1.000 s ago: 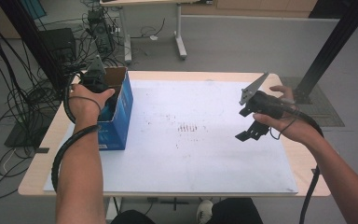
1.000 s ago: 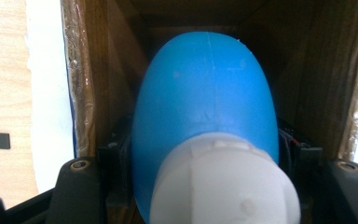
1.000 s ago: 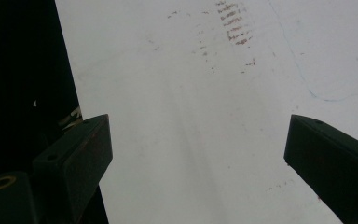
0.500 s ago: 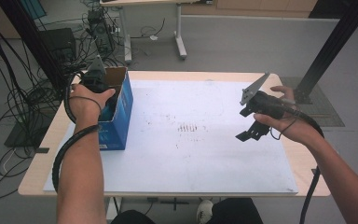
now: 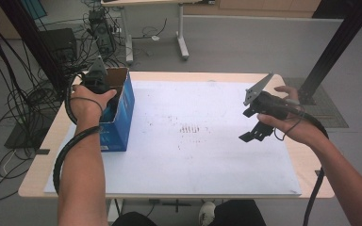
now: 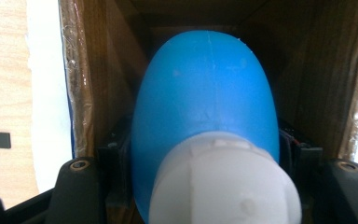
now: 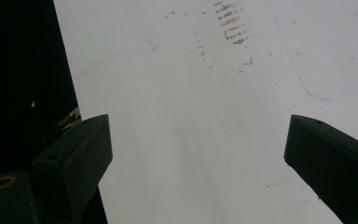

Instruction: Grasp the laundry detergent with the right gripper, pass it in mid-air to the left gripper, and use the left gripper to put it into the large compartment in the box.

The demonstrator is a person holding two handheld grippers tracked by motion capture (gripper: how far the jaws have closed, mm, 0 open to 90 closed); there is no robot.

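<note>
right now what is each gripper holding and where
Left gripper: blue bottle, gripped across its body just behind the white cap, inside the box. Right gripper: nothing.

The box (image 6: 98, 70) is crowded by the blue bottle (image 6: 205, 93), with little room left beside its walls. The desk (image 5: 207, 160) is left open around the right gripper (image 5: 254, 134).

A bottle (image 6: 205, 116) sat inside the box (image 5: 121, 117) at the table's (image 5: 37, 165) left edge, on the sheet (image 5: 207, 155).

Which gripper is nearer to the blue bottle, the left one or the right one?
Left. The left gripper has its jaws around the blue bottle inside the box; the right gripper hovers far across the table, open.
</note>
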